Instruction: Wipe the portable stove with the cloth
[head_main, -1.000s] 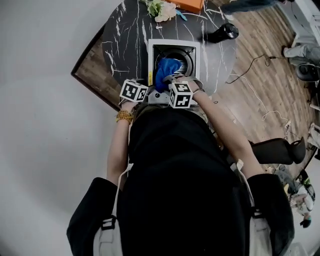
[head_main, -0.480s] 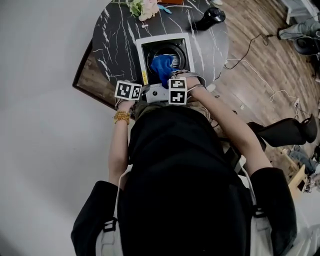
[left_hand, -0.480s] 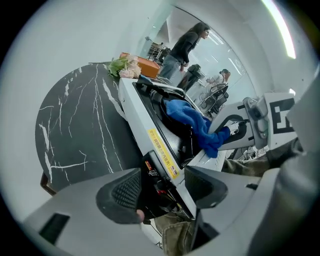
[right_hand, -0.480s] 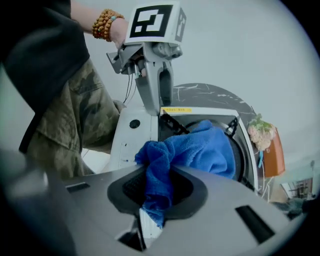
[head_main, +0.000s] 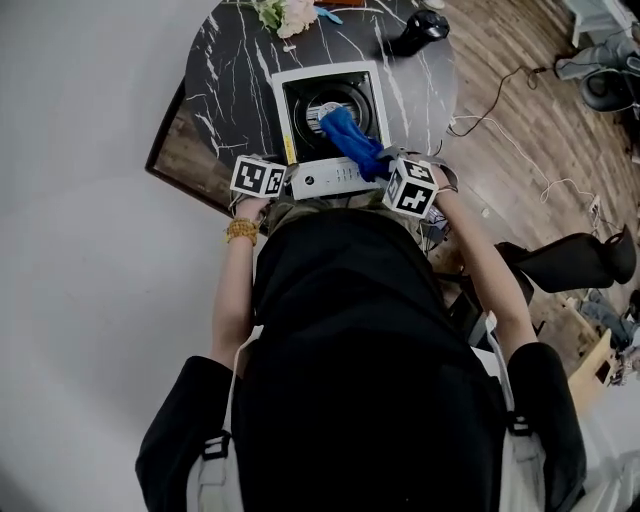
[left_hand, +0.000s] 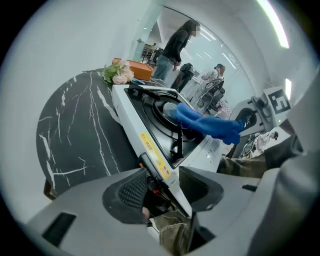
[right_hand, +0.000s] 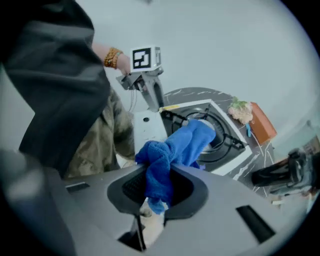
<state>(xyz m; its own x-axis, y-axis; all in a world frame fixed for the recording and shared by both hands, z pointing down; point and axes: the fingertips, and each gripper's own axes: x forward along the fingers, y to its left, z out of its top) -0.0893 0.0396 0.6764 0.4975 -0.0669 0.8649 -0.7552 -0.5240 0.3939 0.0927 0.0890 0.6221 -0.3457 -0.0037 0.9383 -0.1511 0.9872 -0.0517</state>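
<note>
The dark marbled bench (head_main: 225, 70) stands on a wood floor (head_main: 520, 110), with flowers (head_main: 285, 14) at its far edge. The stove (head_main: 335, 180) sits just ahead of my fingers. Since a second ago my right fingers (head_main: 388, 170) have swung rightward off the burner to the stove's near right corner. They are clenched on the blue cloth (head_main: 350, 140), which trails back over the burner. My left fingers (head_main: 288, 182) have just been closing. They straddle the stove's near left corner, released, not visibly pressing it.
</note>
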